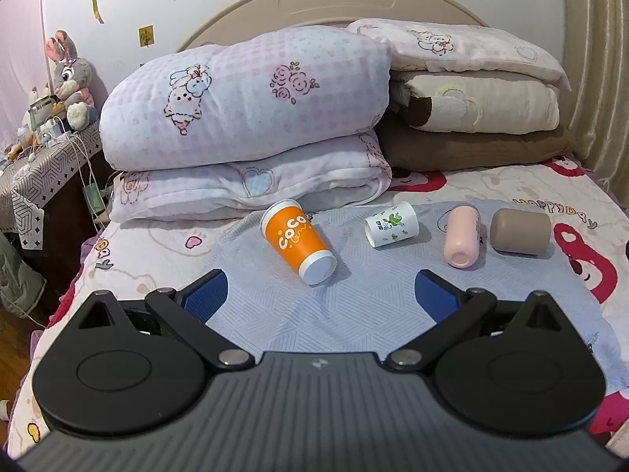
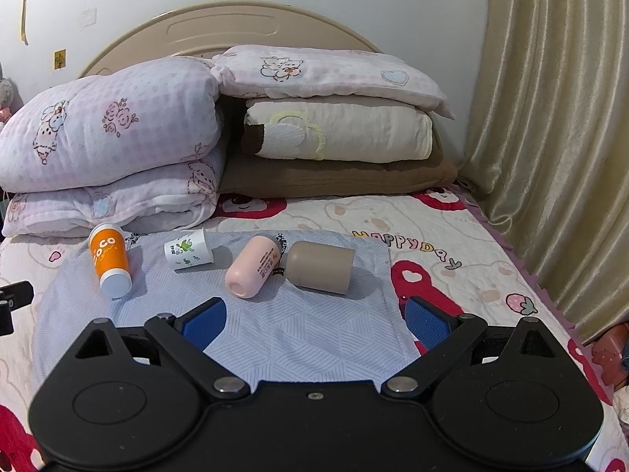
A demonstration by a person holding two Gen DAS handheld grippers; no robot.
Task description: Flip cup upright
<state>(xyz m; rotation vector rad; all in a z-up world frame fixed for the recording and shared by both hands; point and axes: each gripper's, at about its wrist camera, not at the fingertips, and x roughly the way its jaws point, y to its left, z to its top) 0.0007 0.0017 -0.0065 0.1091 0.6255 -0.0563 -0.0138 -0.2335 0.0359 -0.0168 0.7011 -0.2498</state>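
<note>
Four cups lie on their sides in a row on the pale blue mat (image 1: 354, 306) spread over the bed (image 1: 530, 196), none upright.

- Orange cup (image 1: 295, 240): leftmost. In the left wrist view it sits at 12 o'clock just past the left gripper (image 1: 320, 293), white base toward the camera, rim pointing off at 11 o'clock.
- White cup (image 1: 391, 224) with green print: next to the right, at about 1 o'clock in the left view, well apart from the orange one. Mouth faces right in the right wrist view.
- Pink cup (image 2: 253, 267): at 12 o'clock ahead of the right gripper (image 2: 314, 320), one end toward the camera. Can't tell whether that end is base or mouth.
- Taupe cup (image 2: 320, 267): rightmost, just beside the pink one at 1 o'clock in the right view. Touching or a hair apart, can't tell.

Both grippers hover low over the near end of the mat, short of the cups. Jaws on both spread wide, blue pads (image 2: 204, 320) visible, nothing between them.

Background: folded quilts (image 1: 243, 118) and pillows (image 2: 338, 133) stacked against the headboard (image 1: 334, 4), curtain (image 2: 550, 137) at 3 o'clock in the right view, plush rabbit (image 1: 70, 78) on a side worktop (image 1: 47, 165) at 9 o'clock in the left view.
</note>
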